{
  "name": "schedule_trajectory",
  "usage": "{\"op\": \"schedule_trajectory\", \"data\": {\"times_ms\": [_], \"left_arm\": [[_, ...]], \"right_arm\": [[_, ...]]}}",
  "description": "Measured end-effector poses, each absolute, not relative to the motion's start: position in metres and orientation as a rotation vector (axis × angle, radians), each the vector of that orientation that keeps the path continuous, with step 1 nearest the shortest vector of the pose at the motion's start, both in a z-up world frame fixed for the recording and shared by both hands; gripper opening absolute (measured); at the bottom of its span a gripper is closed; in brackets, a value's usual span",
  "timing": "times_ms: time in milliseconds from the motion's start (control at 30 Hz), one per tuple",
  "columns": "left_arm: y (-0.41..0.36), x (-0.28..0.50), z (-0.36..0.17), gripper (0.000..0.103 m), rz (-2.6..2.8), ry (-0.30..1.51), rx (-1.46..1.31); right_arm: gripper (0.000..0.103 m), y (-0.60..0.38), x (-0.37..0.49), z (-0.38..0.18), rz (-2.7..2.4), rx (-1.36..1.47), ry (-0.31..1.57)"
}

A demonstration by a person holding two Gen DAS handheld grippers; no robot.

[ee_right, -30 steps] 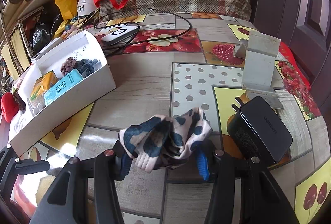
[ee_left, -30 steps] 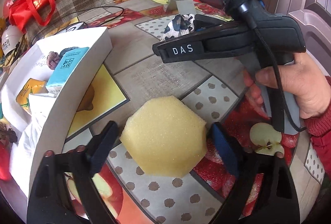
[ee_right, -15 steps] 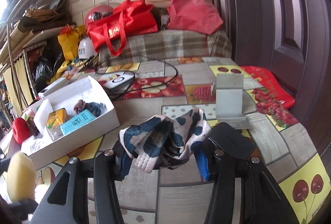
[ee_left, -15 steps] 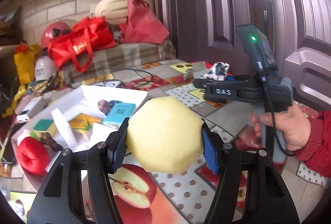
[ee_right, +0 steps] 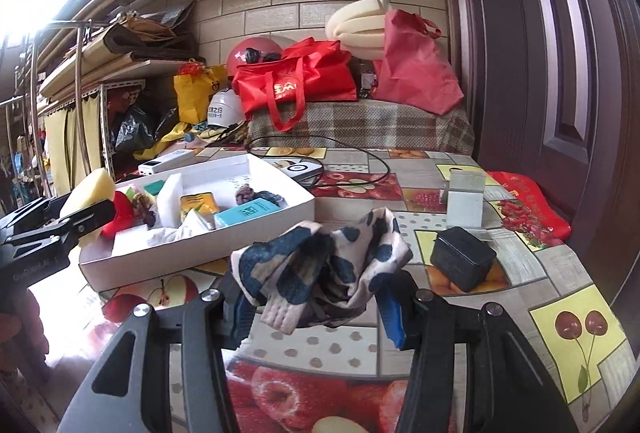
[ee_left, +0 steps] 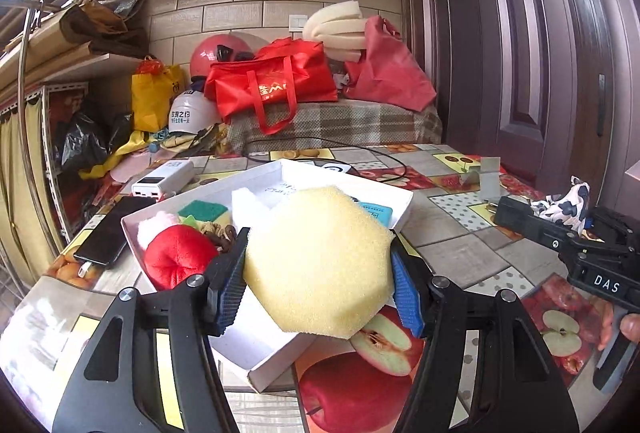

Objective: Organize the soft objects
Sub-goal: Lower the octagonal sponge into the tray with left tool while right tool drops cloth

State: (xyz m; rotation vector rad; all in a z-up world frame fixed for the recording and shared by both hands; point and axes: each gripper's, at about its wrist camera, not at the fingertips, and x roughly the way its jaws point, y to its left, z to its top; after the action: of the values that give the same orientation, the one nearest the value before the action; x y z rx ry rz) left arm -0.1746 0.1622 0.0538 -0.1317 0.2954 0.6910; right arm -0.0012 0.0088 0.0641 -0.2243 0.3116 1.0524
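Note:
My left gripper (ee_left: 320, 285) is shut on a yellow hexagonal sponge (ee_left: 318, 261), held in the air over the near corner of a white box (ee_left: 276, 365). That sponge (ee_right: 88, 189) also shows at the left of the right wrist view. My right gripper (ee_right: 316, 305) is shut on a white cloth with dark blue patches (ee_right: 320, 265), lifted above the table in front of the white box (ee_right: 192, 257). The same cloth (ee_left: 560, 205) appears at the right of the left wrist view. The box holds a red plush (ee_left: 176, 257), a green scrub pad (ee_left: 202, 210) and a teal packet (ee_right: 246, 212).
A black charger block (ee_right: 462, 263) and a grey stand (ee_right: 464, 203) sit on the fruit-patterned tablecloth at the right. A phone (ee_left: 112, 235) and a white power bank (ee_left: 162, 179) lie left of the box. Red bags (ee_left: 272, 81) crowd the far end. A person's fingers (ee_left: 626, 325) hold the right gripper.
My left gripper closed on the sponge, lifted it off the table and swung left toward the box. The right gripper rose with the cloth and turned left toward the box.

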Motion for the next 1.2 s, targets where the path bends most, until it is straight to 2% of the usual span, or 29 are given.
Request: {"op": "schedule_trajectory", "data": {"times_ms": [533, 1200], "left_arm": [[0.194, -0.186, 0.054, 0.063, 0.785, 0.285, -0.133], [0.268, -0.176, 0.055, 0.063, 0.835, 0.279, -0.121]], "right_arm": [[0.052, 0.063, -0.021, 0.057, 1.101, -0.271, 0.333], [0.052, 0.145, -0.002, 0.057, 1.070, -0.224, 0.360]]}}
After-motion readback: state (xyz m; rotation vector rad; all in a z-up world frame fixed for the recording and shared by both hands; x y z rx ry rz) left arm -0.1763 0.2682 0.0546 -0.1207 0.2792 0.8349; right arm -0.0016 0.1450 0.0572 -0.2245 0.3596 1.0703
